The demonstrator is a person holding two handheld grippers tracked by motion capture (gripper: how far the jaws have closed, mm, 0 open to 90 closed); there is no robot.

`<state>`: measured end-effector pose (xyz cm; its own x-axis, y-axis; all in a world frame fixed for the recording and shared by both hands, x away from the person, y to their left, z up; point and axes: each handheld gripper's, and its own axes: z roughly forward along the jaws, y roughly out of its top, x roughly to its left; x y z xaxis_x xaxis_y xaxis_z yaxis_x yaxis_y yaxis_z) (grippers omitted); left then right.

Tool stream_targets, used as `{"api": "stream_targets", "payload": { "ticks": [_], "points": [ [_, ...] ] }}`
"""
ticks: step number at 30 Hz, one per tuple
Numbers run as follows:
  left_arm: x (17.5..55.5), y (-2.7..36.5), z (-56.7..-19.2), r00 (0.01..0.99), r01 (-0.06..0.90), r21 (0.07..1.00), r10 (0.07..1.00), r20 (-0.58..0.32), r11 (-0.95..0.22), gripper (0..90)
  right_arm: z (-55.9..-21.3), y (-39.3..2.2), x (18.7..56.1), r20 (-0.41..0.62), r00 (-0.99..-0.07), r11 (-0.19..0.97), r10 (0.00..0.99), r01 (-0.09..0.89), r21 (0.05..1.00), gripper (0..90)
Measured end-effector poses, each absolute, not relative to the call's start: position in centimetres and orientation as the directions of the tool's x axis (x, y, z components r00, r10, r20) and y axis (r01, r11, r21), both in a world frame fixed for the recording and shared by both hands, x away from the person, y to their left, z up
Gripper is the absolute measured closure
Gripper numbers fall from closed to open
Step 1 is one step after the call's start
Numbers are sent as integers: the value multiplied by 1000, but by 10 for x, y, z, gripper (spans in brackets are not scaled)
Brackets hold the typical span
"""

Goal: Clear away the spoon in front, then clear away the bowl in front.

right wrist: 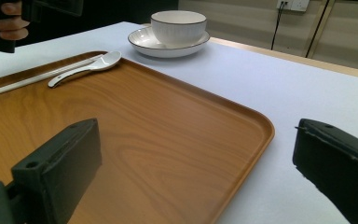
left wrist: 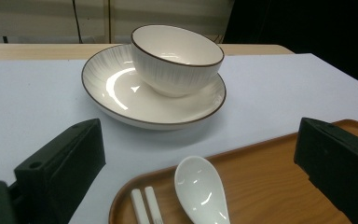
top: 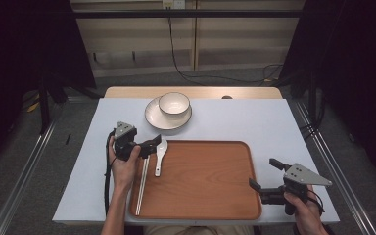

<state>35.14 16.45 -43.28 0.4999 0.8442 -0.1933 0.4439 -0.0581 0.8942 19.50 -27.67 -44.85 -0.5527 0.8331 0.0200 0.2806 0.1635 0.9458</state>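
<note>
A wooden tray (top: 200,196) lies on the white table near the front edge. A white ceramic spoon (top: 159,155) and a pair of white chopsticks (top: 142,188) rest along the tray's left side. My left gripper (top: 151,147) hovers over the spoon's bowl end, jaws wide apart and gripping nothing. In the left gripper view the spoon (left wrist: 200,189) and chopstick ends (left wrist: 144,207) lie below the open jaws. My right gripper (top: 264,174) stands open at the tray's right edge, with nothing between its jaws. Its own view looks across the bare tray (right wrist: 144,121).
A white bowl (top: 174,104) sits tilted in a shallow white plate (top: 152,117) behind the tray, at the table's back centre. White tabletop (top: 254,117) stretches to the right of the plate. Metal rails run along the floor on both sides of the table.
</note>
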Motion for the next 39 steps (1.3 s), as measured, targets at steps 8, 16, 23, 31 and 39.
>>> {"api": "stream_targets", "payload": {
  "ticks": [8,16,23,31,39],
  "points": [
    [371,157,-429,521,378,914,850,-79,-147,29,-448,-277,194,19,-555,164,832,278,947,7],
    [392,159,-426,500,403,905,861,-92,-137,29,-448,-278,195,16,-551,164,834,275,947,7],
    [402,157,-420,498,388,911,863,-84,-136,15,-448,-276,195,21,-552,162,833,280,946,7],
    [421,151,-416,490,409,900,869,-74,-154,23,-448,-277,194,15,-561,169,828,274,947,7],
    [443,144,-418,512,420,884,858,-46,-203,52,-448,-277,193,17,-563,168,826,276,946,7]
  ]
}}
